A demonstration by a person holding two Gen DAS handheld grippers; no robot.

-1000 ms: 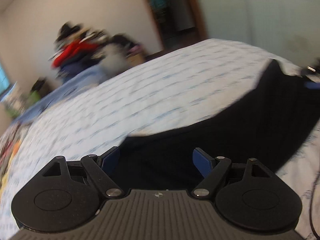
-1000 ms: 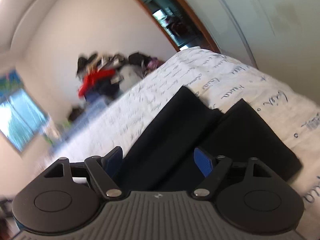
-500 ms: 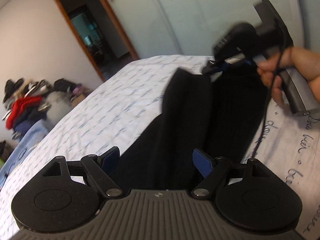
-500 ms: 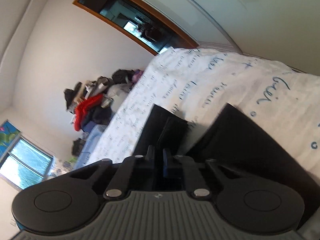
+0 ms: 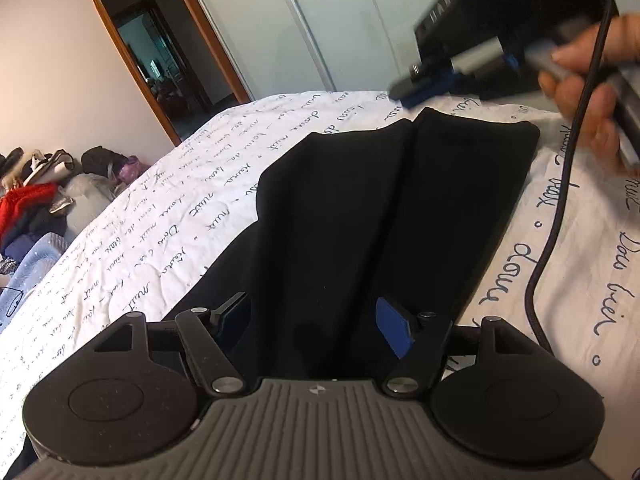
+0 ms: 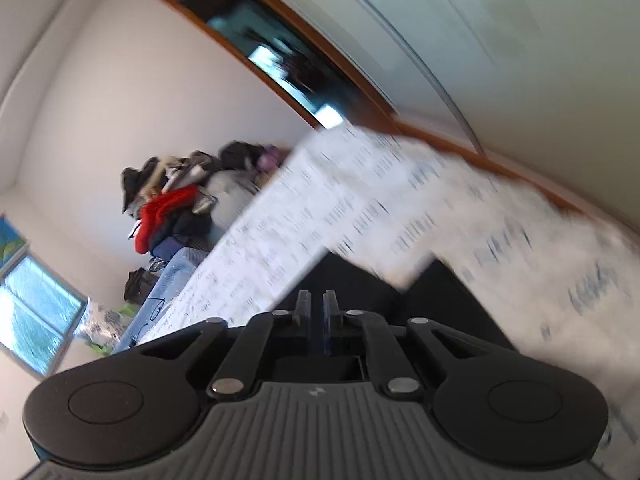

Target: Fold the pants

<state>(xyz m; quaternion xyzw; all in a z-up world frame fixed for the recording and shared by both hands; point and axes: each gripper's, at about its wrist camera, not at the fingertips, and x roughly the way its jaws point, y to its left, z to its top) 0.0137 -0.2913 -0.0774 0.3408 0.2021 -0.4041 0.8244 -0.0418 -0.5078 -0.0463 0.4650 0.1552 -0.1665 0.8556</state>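
Black pants [image 5: 360, 216] lie along the white printed bed sheet [image 5: 168, 208], two legs side by side running away from me. My left gripper [image 5: 316, 322] is open and low over the near end of the pants, fabric between its blue pads. My right gripper [image 5: 424, 92] shows in the left wrist view above the far end of the pants, lifted off the cloth. In the right wrist view the right gripper [image 6: 316, 312] is shut with nothing seen between its pads, above the pants [image 6: 424, 304]; that view is blurred.
A heap of clothes [image 5: 36, 200] is piled past the bed on the left. A wooden door frame [image 5: 156, 52] and a pale wardrobe [image 5: 340, 20] stand beyond the bed. A black cable [image 5: 560, 200] hangs from the right gripper over the sheet. A window [image 6: 36, 320] is at the left.
The right gripper shut about half a second ago on the far end of the pants, then lifted off it. The left gripper swung to face along the pants and stayed open.
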